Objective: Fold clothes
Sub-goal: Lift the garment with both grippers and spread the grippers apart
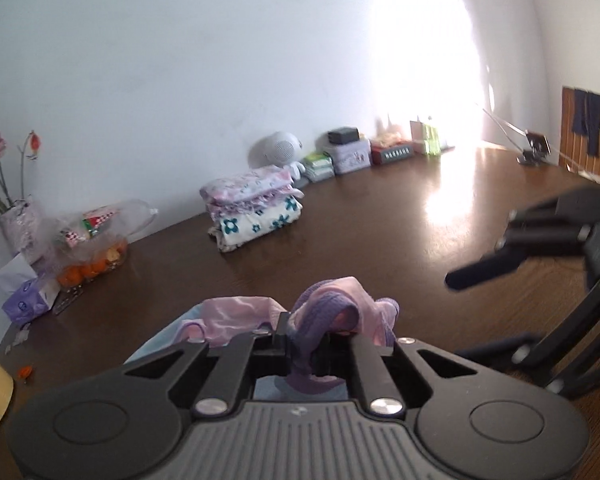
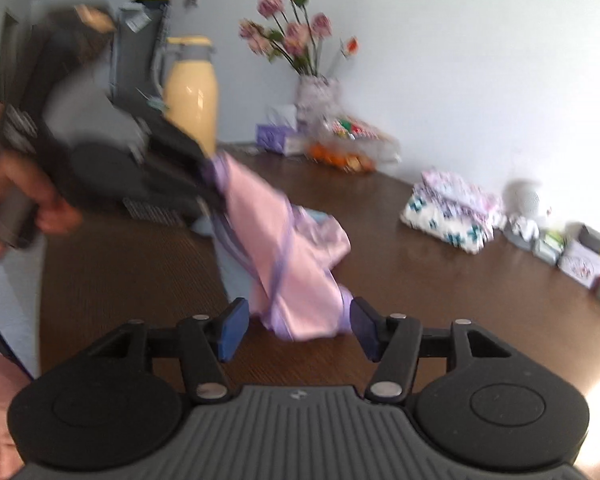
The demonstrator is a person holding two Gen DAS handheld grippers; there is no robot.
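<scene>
Wooden table [image 2: 440, 280], pink garment [image 2: 284, 248] in left claw [image 1: 300, 340]

Domestic room, lived-in. Dark wooden table [image 1: 380, 216] against a white wall, bearing a vase of flowers [image 2: 316, 92], bagged oranges [image 1: 90, 268], tissue box [image 1: 24, 300], folded laundry stack [image 1: 256, 204], storage tins [image 1: 352, 156].

- The left gripper [image 2: 204, 184] is smeared with motion blur in the right wrist view, its fingertips buried in the pink garment [image 2: 296, 264].
- The hand [image 2: 16, 196] on it is cut off by the left edge.
- The small boxes [image 1: 352, 154] along the wall are too small to read.
</scene>
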